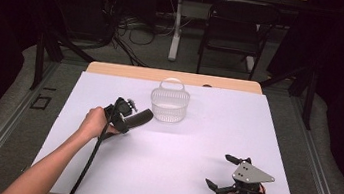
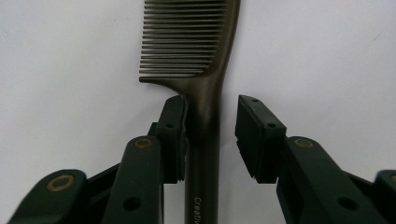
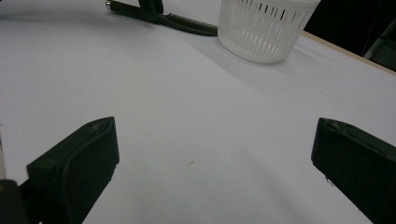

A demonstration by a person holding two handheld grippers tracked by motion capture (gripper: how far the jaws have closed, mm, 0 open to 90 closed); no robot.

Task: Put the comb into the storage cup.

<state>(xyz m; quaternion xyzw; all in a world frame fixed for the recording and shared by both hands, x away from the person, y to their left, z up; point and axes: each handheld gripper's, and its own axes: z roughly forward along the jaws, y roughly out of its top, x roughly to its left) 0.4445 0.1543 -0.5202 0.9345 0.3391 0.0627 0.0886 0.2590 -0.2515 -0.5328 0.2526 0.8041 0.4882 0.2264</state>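
Note:
A dark comb [image 2: 205, 84] lies flat on the white table sheet [image 1: 194, 140], teeth away from me in the left gripper view. My left gripper [image 2: 211, 105] straddles its handle. One pad [image 2: 175, 126] sits against the handle; the other pad [image 2: 254, 130] stands off it with a gap. From above, the left gripper [image 1: 124, 116] is left of centre, with the comb [image 1: 145, 115] sticking out toward a white slotted basket [image 1: 169, 106]. My right gripper [image 1: 219, 171] rests open near the front right, nothing between its jaws [image 3: 215, 128]. Its view shows the comb [image 3: 191, 24] and the basket [image 3: 266, 28] far off.
The basket has a hoop handle and stands near the table's far edge, just right of the comb. The wooden table edge [image 1: 172, 77] shows behind it. A black chair [image 1: 234, 29] and floor cables lie beyond the table.

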